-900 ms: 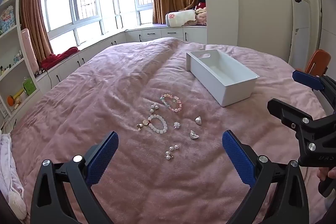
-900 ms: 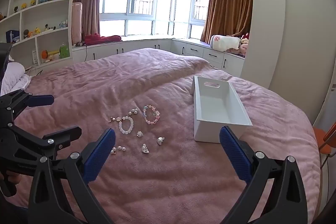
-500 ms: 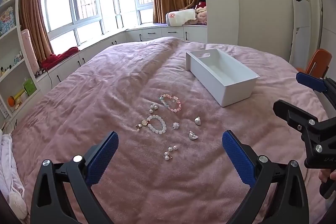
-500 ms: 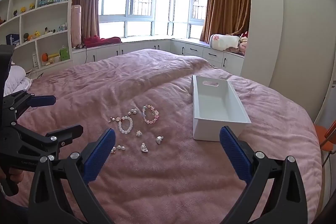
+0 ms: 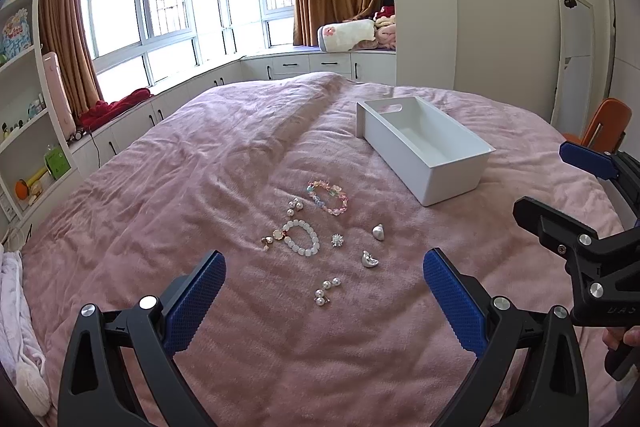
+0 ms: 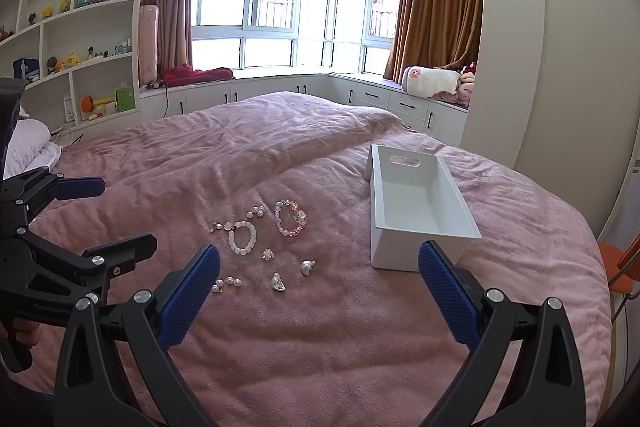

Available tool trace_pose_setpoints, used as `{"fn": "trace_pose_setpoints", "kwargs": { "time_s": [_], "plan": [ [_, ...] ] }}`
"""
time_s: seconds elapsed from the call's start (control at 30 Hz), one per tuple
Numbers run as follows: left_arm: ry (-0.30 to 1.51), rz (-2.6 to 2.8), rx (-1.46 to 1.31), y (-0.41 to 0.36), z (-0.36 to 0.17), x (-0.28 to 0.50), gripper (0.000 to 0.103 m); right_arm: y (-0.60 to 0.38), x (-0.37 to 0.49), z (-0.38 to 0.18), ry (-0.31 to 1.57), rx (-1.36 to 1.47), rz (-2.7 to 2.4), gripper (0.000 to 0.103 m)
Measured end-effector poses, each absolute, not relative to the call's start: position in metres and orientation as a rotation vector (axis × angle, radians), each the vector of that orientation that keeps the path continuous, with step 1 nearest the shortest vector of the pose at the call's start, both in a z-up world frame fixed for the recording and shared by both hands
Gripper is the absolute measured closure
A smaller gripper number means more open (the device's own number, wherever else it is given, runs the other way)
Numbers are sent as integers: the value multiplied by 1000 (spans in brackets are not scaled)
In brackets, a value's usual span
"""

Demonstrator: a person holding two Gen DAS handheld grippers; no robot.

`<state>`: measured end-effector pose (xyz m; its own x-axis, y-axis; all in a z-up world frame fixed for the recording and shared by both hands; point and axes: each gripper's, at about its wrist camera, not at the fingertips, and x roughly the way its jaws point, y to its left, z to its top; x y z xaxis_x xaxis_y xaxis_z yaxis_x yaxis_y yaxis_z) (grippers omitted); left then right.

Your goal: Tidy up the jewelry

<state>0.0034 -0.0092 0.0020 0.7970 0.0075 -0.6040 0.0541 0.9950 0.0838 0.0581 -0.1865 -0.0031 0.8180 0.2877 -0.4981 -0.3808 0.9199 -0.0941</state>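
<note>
Several jewelry pieces lie on the pink bedspread: a pink bead bracelet, a white bead bracelet, pearl earrings, a small sparkly stud and two silver pieces. The same pieces show in the right wrist view, among them the white bracelet. An empty white box stands to their right. My left gripper is open and empty, held above the bed just short of the pearls. My right gripper is open and empty, near the box's front corner.
White shelves with toys line the left wall. Windows, brown curtains and low white cabinets run behind the bed. An orange chair stands at the bed's right edge. A white pillow lies at far left.
Both grippers have drifted slightly; the right gripper has moved a little away to the right in the left view. The jewelry and box have not moved. Both stay open.
</note>
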Motion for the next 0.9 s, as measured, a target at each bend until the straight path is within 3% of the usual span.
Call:
{"fn": "trace_pose_setpoints", "kwargs": {
  "time_s": [0.9],
  "plan": [
    [643, -24, 85, 4, 3, 1, 3, -191, 61, -4, 504, -179, 365, 5]
  ]
}}
